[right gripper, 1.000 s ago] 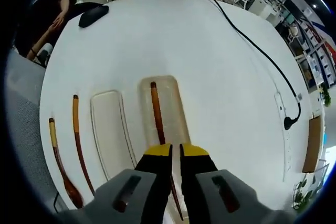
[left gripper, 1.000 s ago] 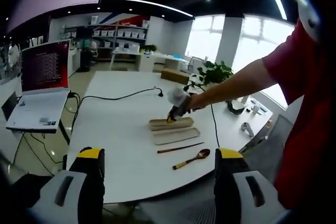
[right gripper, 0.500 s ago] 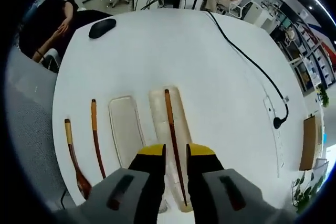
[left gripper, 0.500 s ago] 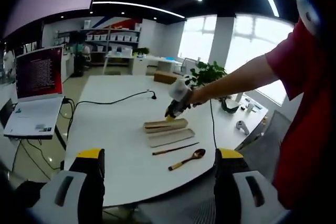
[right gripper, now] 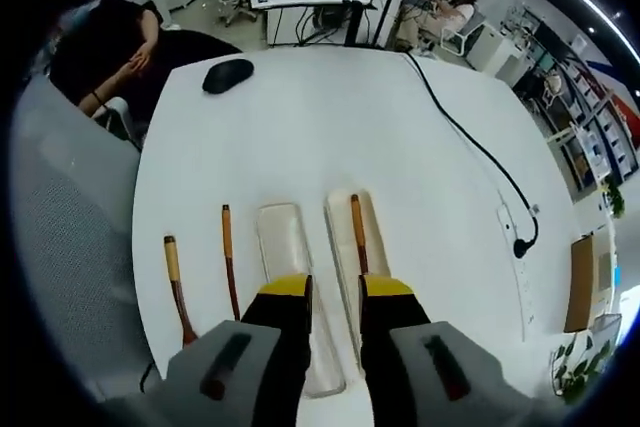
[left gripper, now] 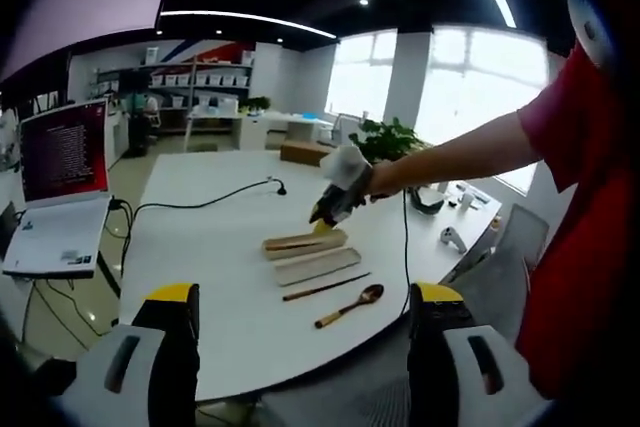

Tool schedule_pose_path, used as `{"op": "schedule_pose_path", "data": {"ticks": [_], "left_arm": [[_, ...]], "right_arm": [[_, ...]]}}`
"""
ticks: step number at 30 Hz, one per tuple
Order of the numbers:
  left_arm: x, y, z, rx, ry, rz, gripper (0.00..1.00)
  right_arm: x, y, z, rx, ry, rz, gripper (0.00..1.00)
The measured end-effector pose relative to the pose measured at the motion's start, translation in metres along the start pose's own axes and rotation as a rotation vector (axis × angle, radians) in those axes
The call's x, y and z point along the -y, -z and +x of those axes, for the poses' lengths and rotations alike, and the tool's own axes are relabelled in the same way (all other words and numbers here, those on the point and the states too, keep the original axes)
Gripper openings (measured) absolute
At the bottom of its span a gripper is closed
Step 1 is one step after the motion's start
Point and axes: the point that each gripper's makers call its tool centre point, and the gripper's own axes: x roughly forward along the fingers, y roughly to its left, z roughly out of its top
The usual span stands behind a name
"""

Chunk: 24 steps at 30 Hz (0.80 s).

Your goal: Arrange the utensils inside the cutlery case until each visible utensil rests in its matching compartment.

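Observation:
The cutlery case lies on the white table as two long pale trays. The far tray holds a brown stick-like utensil. The near tray is bare. Beside it on the table lie a second brown stick and a wooden spoon. My right gripper hovers above the trays, open, with nothing between its fingers; it is also seen at the far tray's end. My left gripper is held back from the table, wide open.
A black mouse and a black cable with a plug lie on the table's far part. A laptop stands off to the left, a plant behind. A grey chair and a seated person are at the table's edge.
My right gripper has let go of the brown stick, which now rests in the far tray, opened, and drawn up and back. The left gripper stays open, its view shifting slightly.

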Motion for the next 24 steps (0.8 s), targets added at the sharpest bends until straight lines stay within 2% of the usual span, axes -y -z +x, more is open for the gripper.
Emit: {"op": "schedule_pose_path", "data": {"ticks": [12, 17, 22, 24], "left_arm": [[0.002, 0.007, 0.002, -0.015, 0.018, 0.005, 0.88], [0.003, 0.009, 0.003, -0.020, 0.019, 0.000, 0.88], [0.001, 0.012, 0.002, -0.025, 0.012, -0.008, 0.87], [0.001, 0.012, 0.002, -0.023, 0.011, -0.009, 0.87]], "right_arm": [[-0.021, 0.011, -0.003, -0.004, -0.023, -0.003, 0.13], [-0.028, 0.014, 0.001, -0.005, -0.032, 0.005, 0.12], [-0.042, 0.016, 0.009, 0.005, -0.046, 0.001, 0.07], [-0.049, 0.017, 0.014, -0.003, -0.058, -0.001, 0.08]]}}
